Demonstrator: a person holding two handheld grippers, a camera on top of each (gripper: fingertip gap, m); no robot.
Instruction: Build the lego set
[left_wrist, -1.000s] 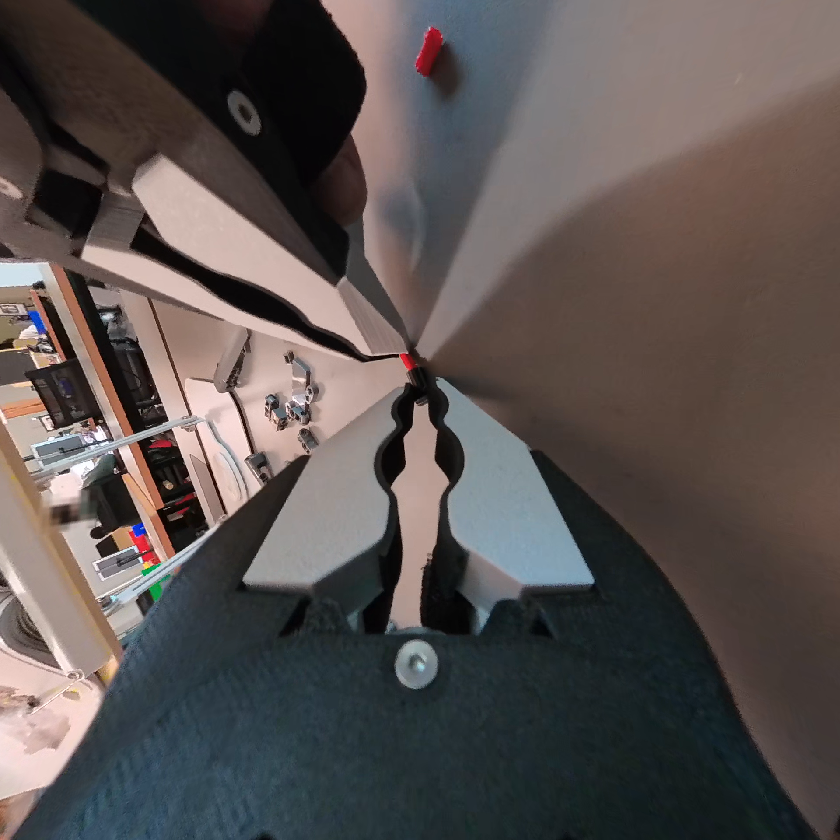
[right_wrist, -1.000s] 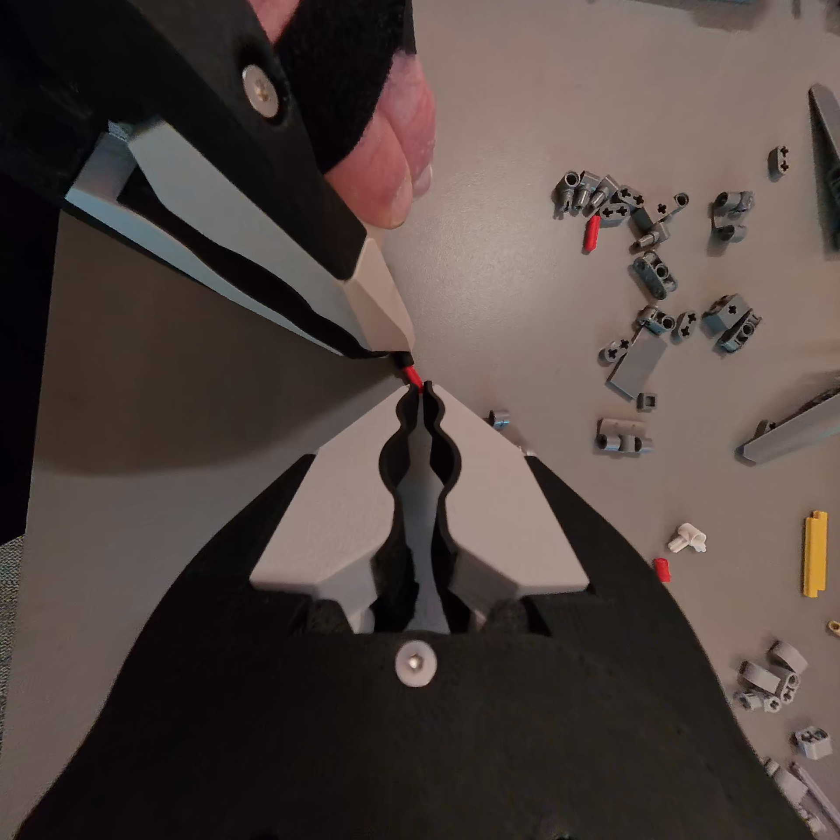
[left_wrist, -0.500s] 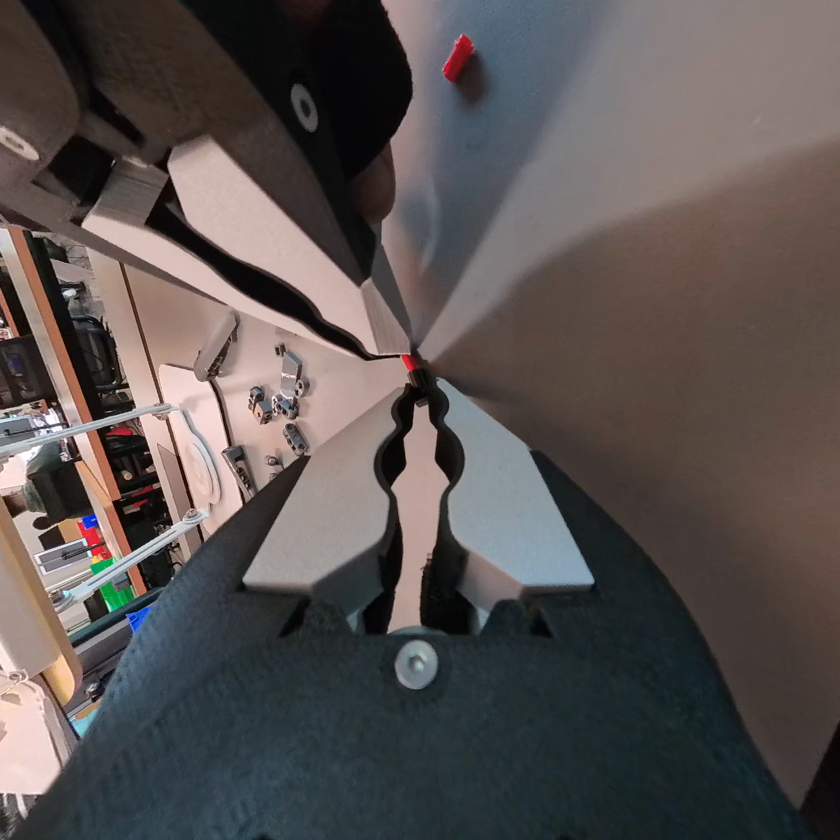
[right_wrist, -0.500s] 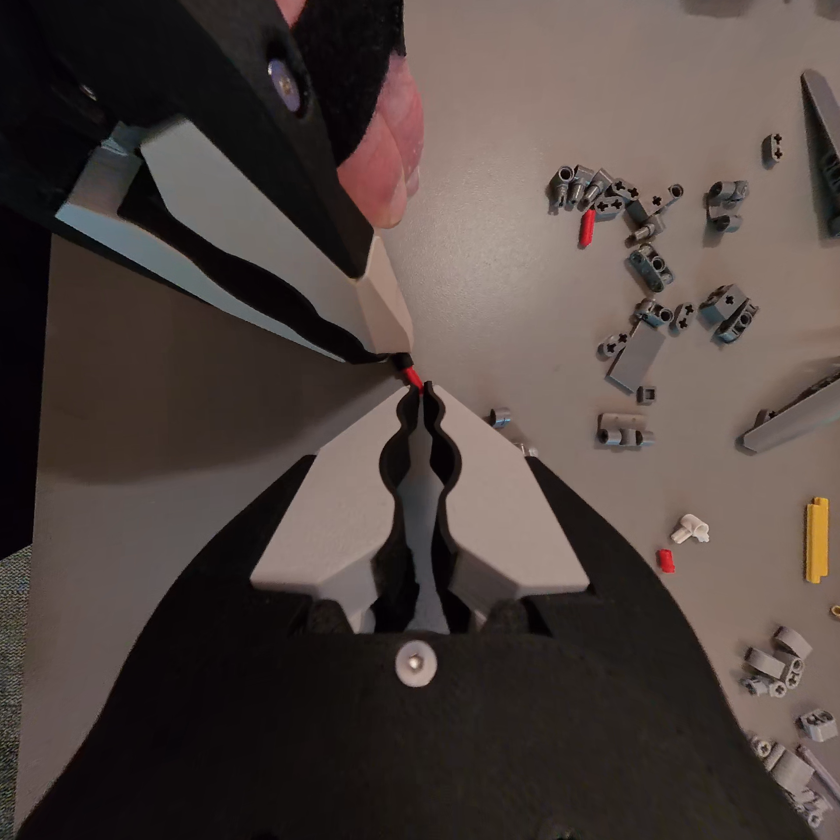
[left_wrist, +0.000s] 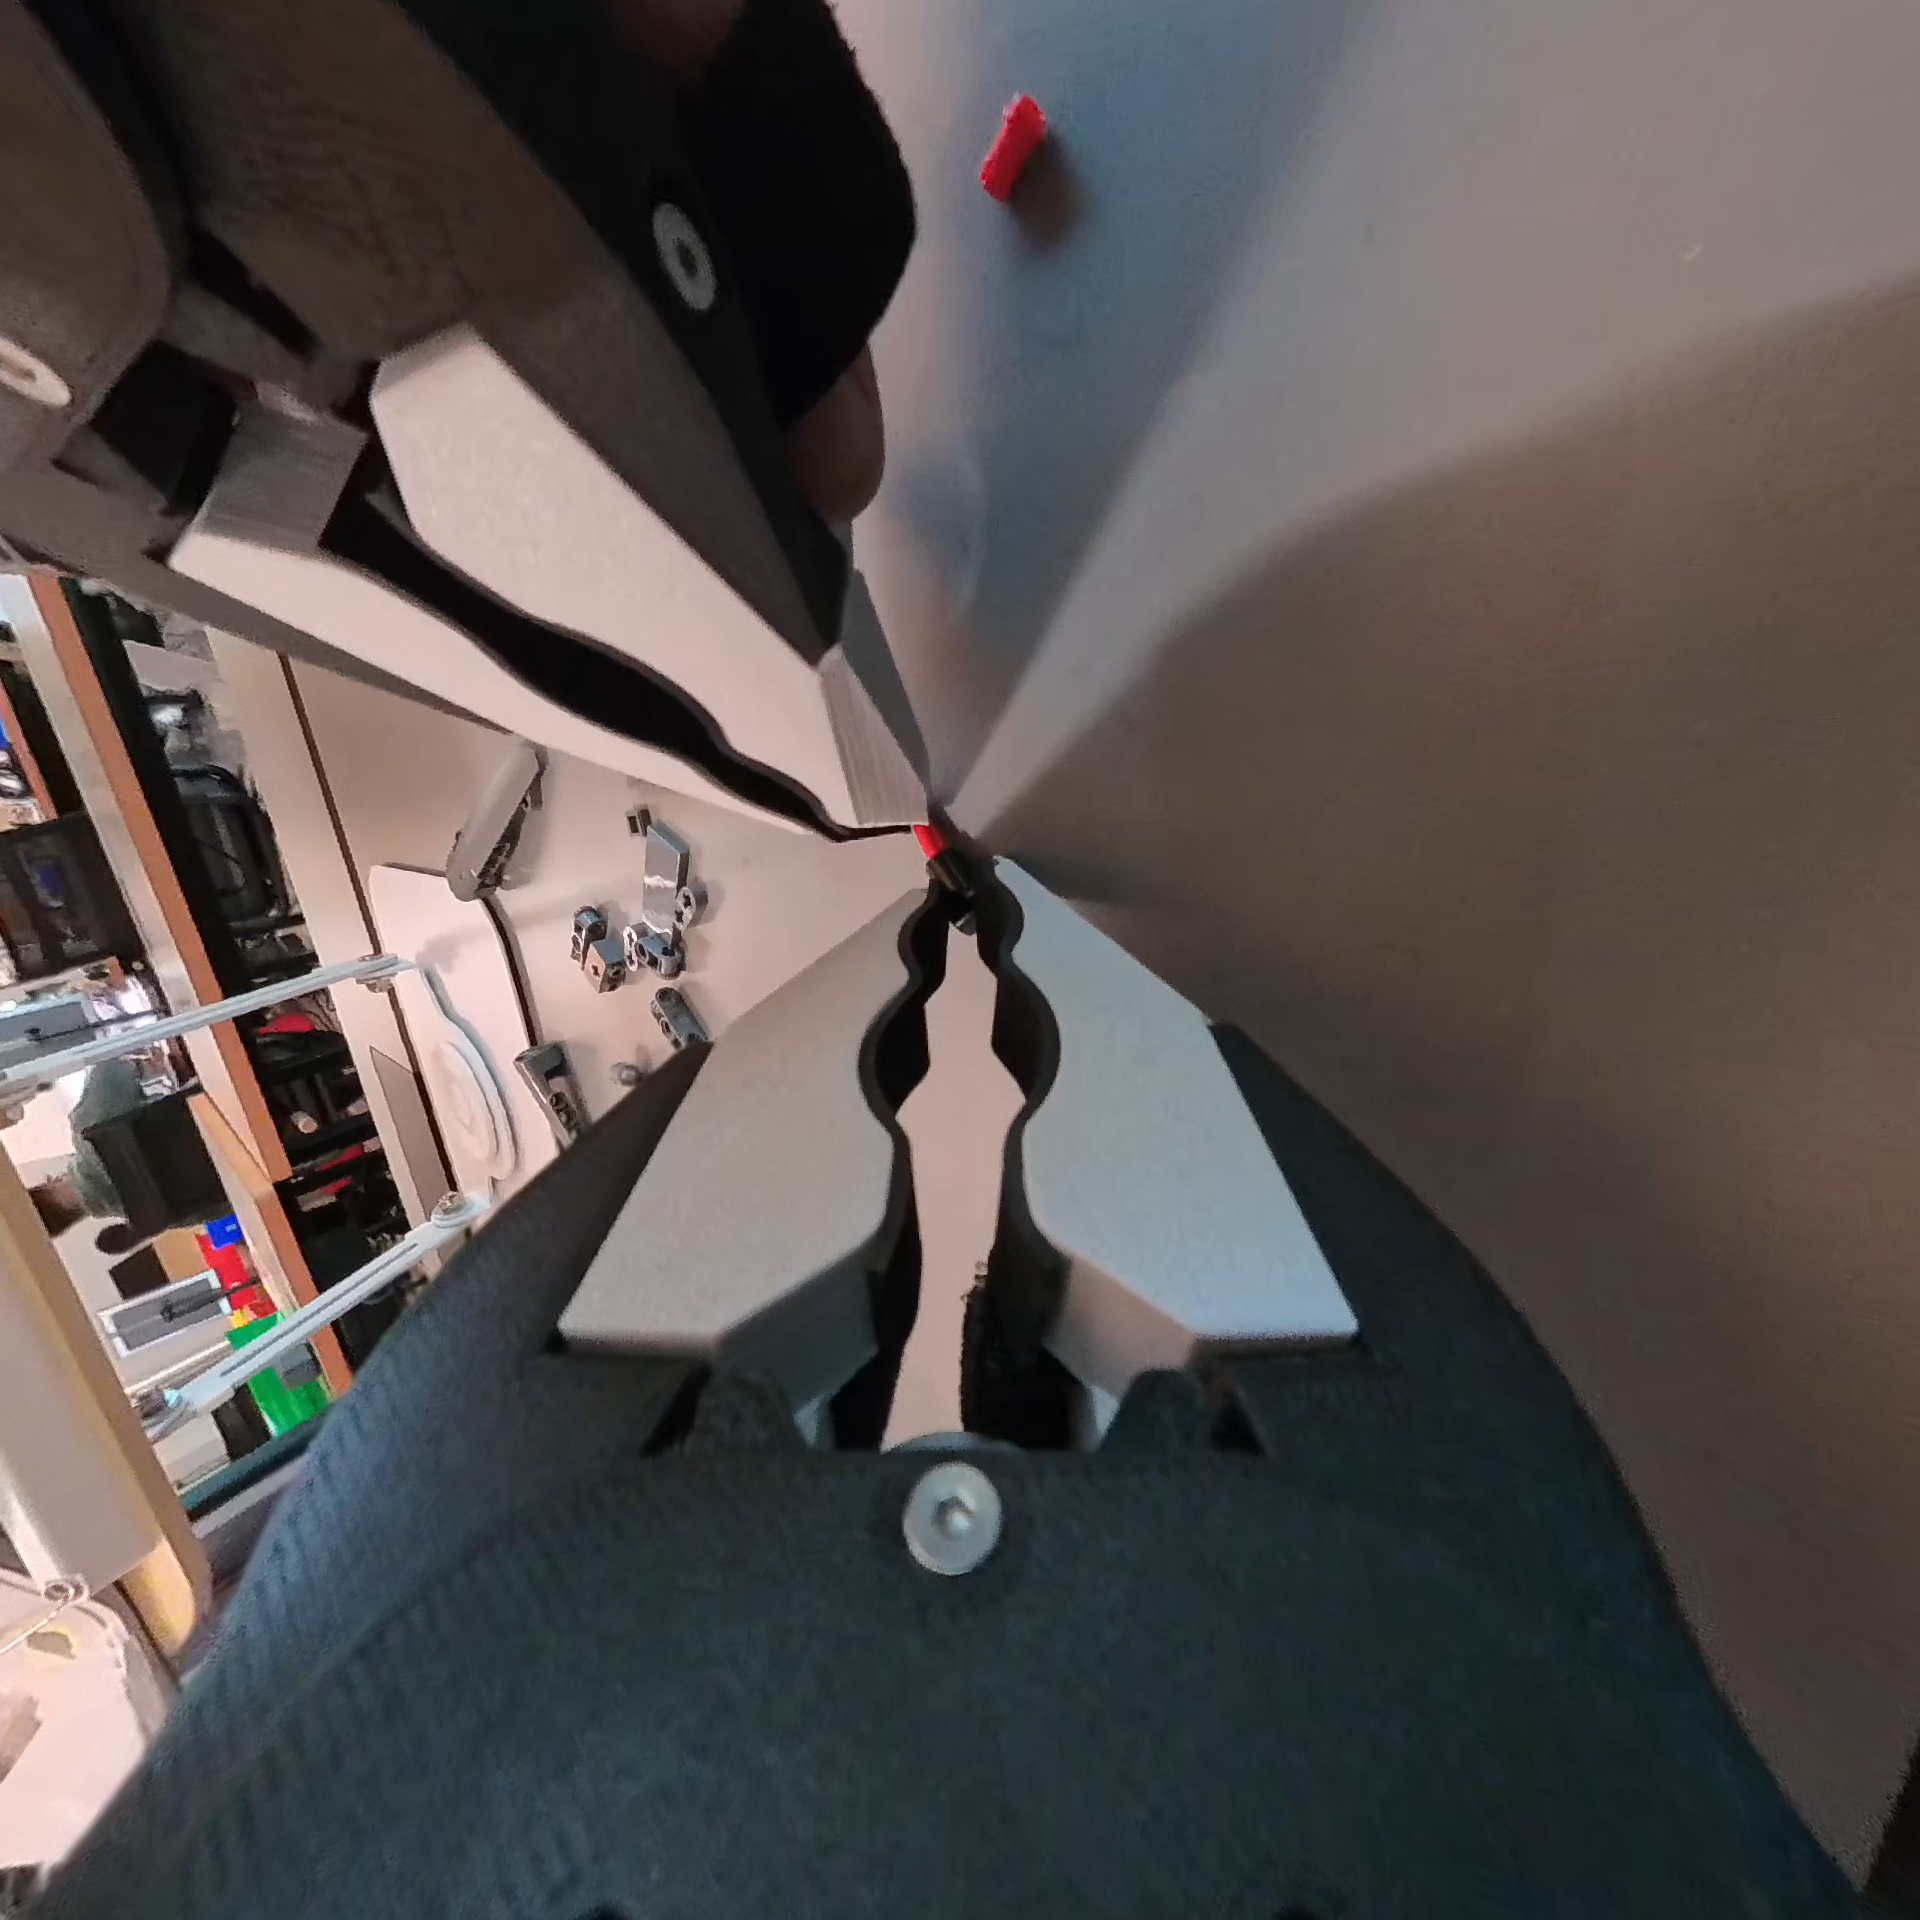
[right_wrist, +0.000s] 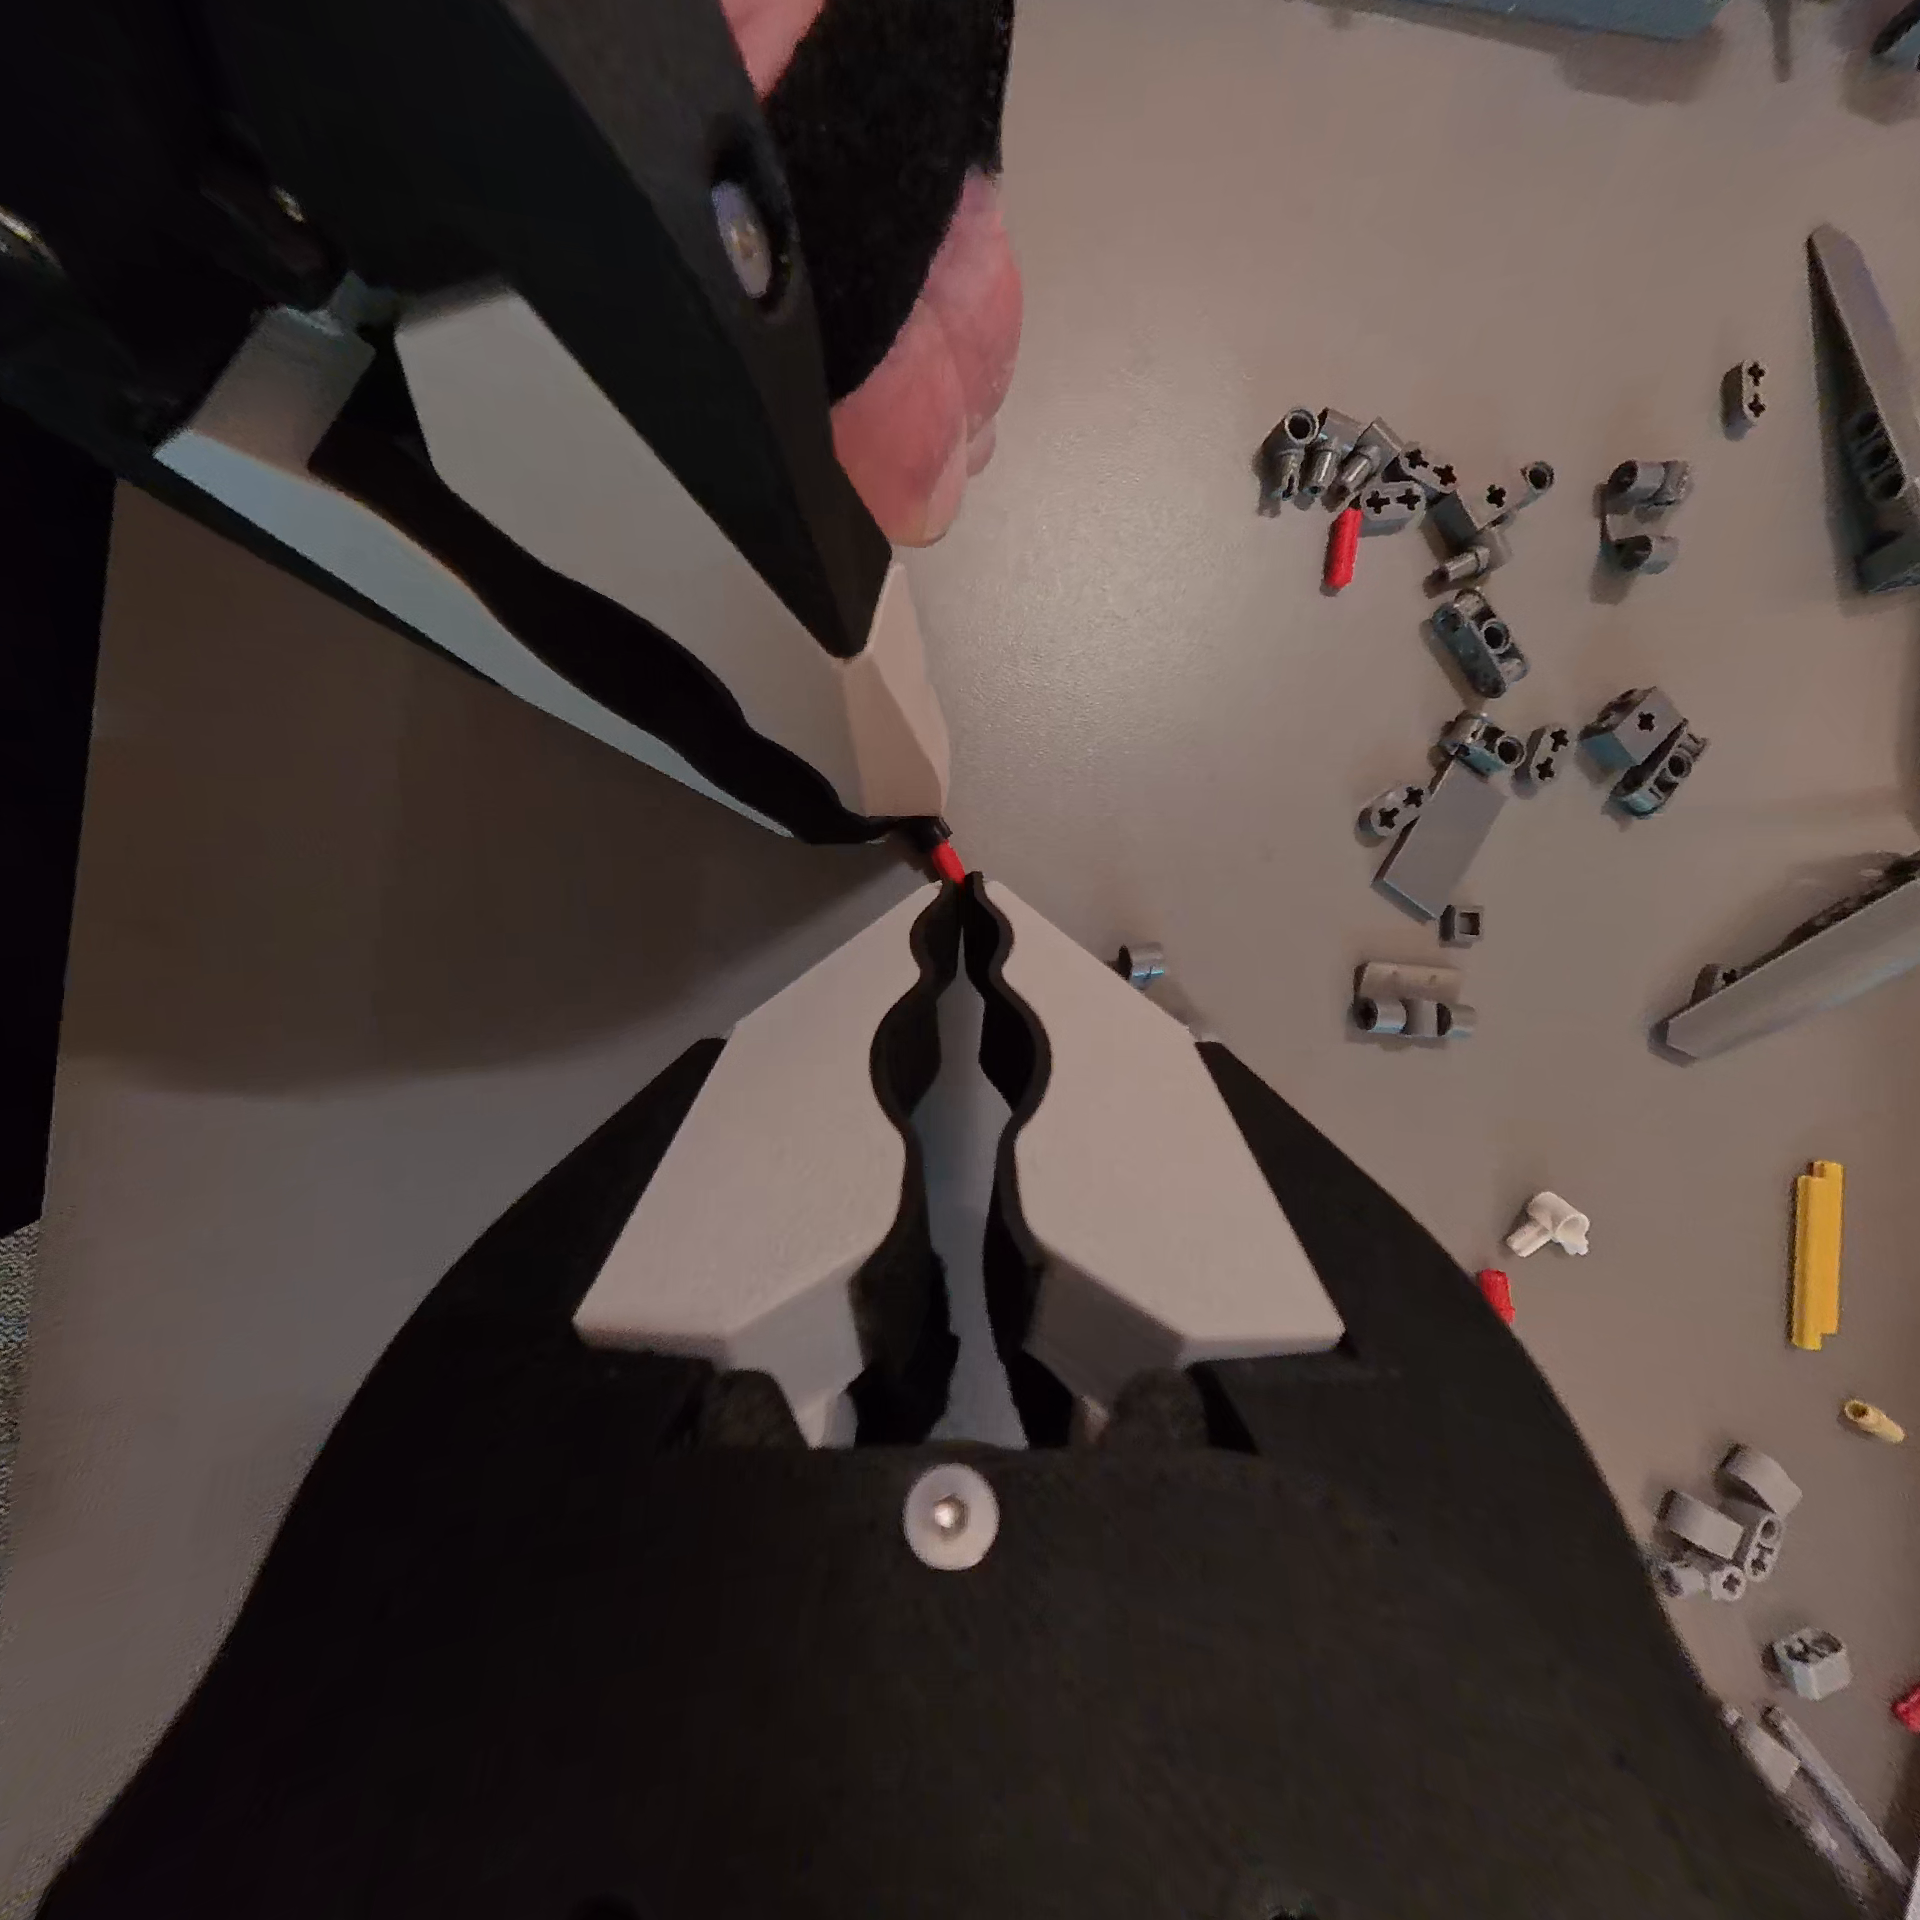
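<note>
The left gripper (left_wrist: 954, 891) is closed on the black part (left_wrist: 951, 875) of a small two-colour piece; its pads press on that part at the tips. The right gripper (right_wrist: 961, 891) is closed almost fully on the red pin (right_wrist: 948, 862), which protrudes from the black part. The two grippers meet tip to tip above the grey table (right_wrist: 1195, 312), and the pin spans the short gap between them. Whether the pin is seated in the black part or only touching it cannot be judged at this size. A hand (right_wrist: 935, 416) grips the left gripper body. To the right on the table lie scattered grey parts (right_wrist: 1455, 520), a loose red pin (right_wrist: 1342, 548), a yellow bar (right_wrist: 1816, 1254) and a white connector (right_wrist: 1548, 1226). Another red piece (left_wrist: 1011, 145) lies well apart on the table.
</note>
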